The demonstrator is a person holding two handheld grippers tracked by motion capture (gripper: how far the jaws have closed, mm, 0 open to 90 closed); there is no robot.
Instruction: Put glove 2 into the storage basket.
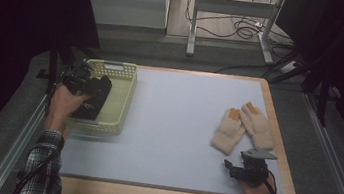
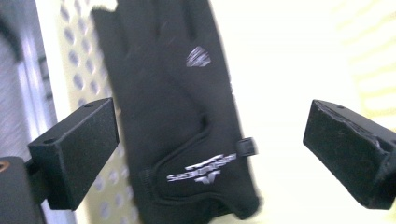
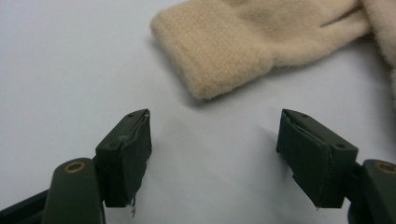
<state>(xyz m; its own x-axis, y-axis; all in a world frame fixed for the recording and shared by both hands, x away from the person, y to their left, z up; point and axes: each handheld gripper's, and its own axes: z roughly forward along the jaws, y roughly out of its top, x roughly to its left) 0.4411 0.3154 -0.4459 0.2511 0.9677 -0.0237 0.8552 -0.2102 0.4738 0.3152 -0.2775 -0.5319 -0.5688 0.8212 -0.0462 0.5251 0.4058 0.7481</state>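
1. The left claw [image 1: 92,80] hangs over the pale yellow perforated basket [image 1: 127,93] at the desk's left edge, jaws wide apart and gripping nothing; the black glove [image 2: 180,116] lies loose in the basket below them, against its holed wall.
2. To finish this drop well, lift the left claw straight up so neither jaw snags the glove's cuff tab or drags it back over the rim.
3. The right claw [image 3: 212,158] rests low on the grey desk [image 1: 176,128], jaws apart and empty, just short of the cuff of the nearer cream knit glove [image 3: 261,42].
4. That pair [image 1: 244,129] lies near the right edge, the two touching; take the cuff of one only.
5. Nothing stands between pair and basket.
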